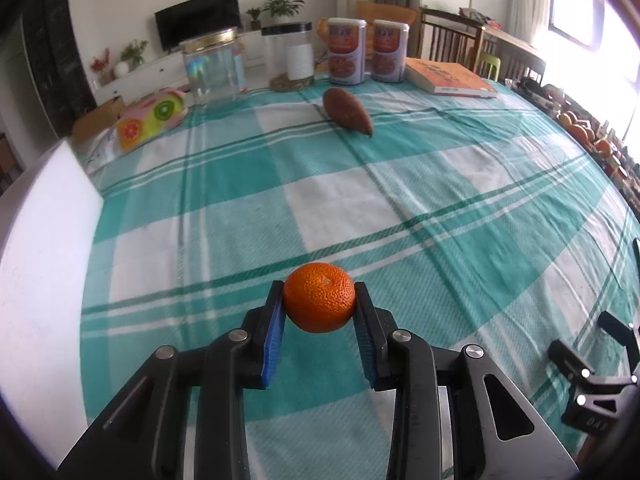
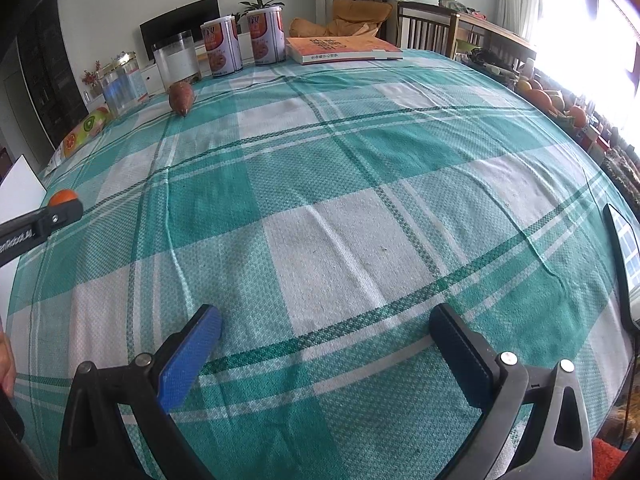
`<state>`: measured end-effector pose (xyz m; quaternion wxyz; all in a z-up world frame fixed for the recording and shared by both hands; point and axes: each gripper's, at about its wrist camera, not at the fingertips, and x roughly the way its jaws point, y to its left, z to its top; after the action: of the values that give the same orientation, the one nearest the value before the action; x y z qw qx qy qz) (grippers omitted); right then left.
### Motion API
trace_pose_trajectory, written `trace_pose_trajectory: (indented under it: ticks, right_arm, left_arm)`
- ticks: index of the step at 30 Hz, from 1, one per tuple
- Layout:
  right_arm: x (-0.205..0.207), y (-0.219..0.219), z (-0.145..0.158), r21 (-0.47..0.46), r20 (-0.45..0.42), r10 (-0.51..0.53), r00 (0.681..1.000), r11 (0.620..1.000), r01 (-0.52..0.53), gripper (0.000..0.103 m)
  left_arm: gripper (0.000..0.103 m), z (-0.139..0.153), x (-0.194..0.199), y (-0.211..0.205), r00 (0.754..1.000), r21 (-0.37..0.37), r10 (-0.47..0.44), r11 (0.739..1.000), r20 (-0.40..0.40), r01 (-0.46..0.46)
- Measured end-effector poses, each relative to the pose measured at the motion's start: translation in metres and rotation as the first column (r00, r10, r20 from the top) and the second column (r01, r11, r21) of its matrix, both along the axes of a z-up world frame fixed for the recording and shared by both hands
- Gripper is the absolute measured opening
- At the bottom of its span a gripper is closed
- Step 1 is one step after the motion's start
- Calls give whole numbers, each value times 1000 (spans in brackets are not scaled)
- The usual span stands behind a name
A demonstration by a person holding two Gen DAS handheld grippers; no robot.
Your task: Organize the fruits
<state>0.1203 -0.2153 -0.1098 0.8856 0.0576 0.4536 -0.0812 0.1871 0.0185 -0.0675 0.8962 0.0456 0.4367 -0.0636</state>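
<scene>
My left gripper [image 1: 319, 298] is shut on a small orange mandarin [image 1: 319, 297], its blue pads pressing both sides, just above the teal checked tablecloth [image 1: 360, 200]. In the right wrist view the same mandarin [image 2: 62, 197] peeks over the left gripper's black finger at the far left edge. A brown pointed fruit [image 1: 347, 112] lies far across the table; the right wrist view shows that brown fruit [image 2: 181, 98] at the upper left. My right gripper [image 2: 326, 318] hangs open over bare cloth with nothing between its fingers.
Along the far edge stand a glass jar [image 1: 214, 68], a clear canister [image 1: 290, 54], two printed tins [image 1: 366, 50] and an orange book [image 1: 450, 76]. A fruit-print pack [image 1: 150, 118] lies far left. A white board [image 1: 44, 260] borders the left side. More oranges [image 1: 580, 132] sit beyond the right edge.
</scene>
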Motion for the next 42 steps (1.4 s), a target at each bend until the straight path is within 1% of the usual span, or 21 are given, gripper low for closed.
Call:
trace_pose_trajectory:
  ticks: [4,5,6,8,9,10,14,16,17,19,20,22,25,28,30,32,36,39,40,41,42]
  right_arm:
    - [0,0,0,-1,0,0,1000,1000,0,103]
    - [0,0,0,-3,-1,0,1000,1000,0,103]
    - [0,1,0,-5,-2,1,1000,1000,-1,103]
    - [-1,0,0,-6,-2,1,1000,1000,-1,103]
    - [-1,0,0,-5,-2,1,1000,1000,-1,103]
    - [-1,0,0,-5,-1,2,1000,1000,-2,103]
    - [-1,1,-1,-5,-2,2,1000,1000,-2,103]
    - [-1,1,-1,-6,-4,5,1000,1000,-5,103]
    - [-1,2,-1,-9,-7,9,1000,1000,-10,103]
    - [3,6,-1,-31,-40,62,997,998,-63,103]
    - [10,6,0,-17,-63,92,994,995,-93,103]
    - [35,12,5,11,-90,150,985,989,-150,103]
    - [90,25,25,56,-32,252,967,967,-250,102]
    - [160,47,44,100,28,351,936,931,-352,102]
    - [204,66,51,93,50,393,918,913,-396,102]
    - [242,85,49,100,44,408,912,906,-411,102]
    - [301,113,32,147,-5,385,923,913,-380,91]
    - [327,136,14,113,-68,401,914,913,-392,83]
    - [332,143,8,96,-93,408,908,911,-400,67]
    - [335,146,5,57,-108,397,911,918,-393,52]
    - [335,147,6,23,-95,382,919,924,-382,43]
  left_arm:
    - [35,-21,-9,27,998,-36,43,998,-52,-45]
    - [36,-23,-12,31,998,-60,40,997,-39,-43]
    - [41,-23,-14,33,999,-65,41,997,-25,-42]
    - [54,-23,-14,34,999,-33,54,998,-8,-54]
    - [66,-24,-14,34,998,-17,60,998,1,-60]
    - [75,-24,-14,35,998,-6,65,998,10,-65]
    - [84,-28,-11,43,996,-21,94,995,0,-94]
    - [92,-30,-7,46,993,-24,121,992,-11,-121]
    - [94,-31,-6,47,991,-26,132,991,-15,-133]
    - [98,-32,-5,49,989,-29,148,989,-20,-148]
    - [98,-32,-5,49,989,-27,149,988,-19,-149]
    - [99,-32,-6,48,988,-19,152,988,-17,-152]
    - [100,-33,-5,49,988,-20,156,987,-20,-156]
    - [101,-33,-5,49,987,-19,158,987,-21,-158]
    - [101,-33,-4,50,987,-24,157,987,-23,-157]
    - [101,-34,-4,50,987,-27,157,987,-25,-157]
    - [102,-34,-3,50,987,-27,157,987,-25,-158]
    - [102,-34,-3,50,987,-29,156,987,-26,-157]
    - [102,-34,-3,50,988,-30,155,987,-26,-156]
    - [102,-34,-3,50,988,-31,155,987,-27,-156]
    - [102,-34,-2,50,988,-32,155,987,-27,-156]
